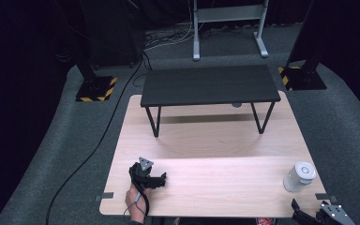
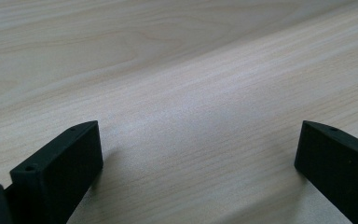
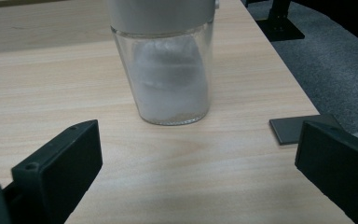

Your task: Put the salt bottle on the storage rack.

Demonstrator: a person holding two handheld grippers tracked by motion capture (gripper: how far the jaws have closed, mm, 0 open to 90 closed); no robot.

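A clear glass jar (image 1: 299,177) with a white lid stands upright near the table's front right corner. In the right gripper view the jar (image 3: 171,77) holds white powder and stands just beyond the jaws. My right gripper (image 3: 198,154) is open, a short way before the jar, at the table's front right edge (image 1: 304,213). My left gripper (image 1: 157,179) lies low over the front left of the wooden table (image 1: 206,140), held by a hand. Its jaws (image 2: 198,154) are spread wide over bare wood with nothing between them.
A low black bench (image 1: 209,85) on thin legs stands across the far half of the table. Dark tape patches mark the front corners (image 1: 322,196) (image 1: 104,196). A cable (image 1: 89,150) trails over the grey carpet at left. Black stands with hazard stripes (image 1: 96,88) flank the back.
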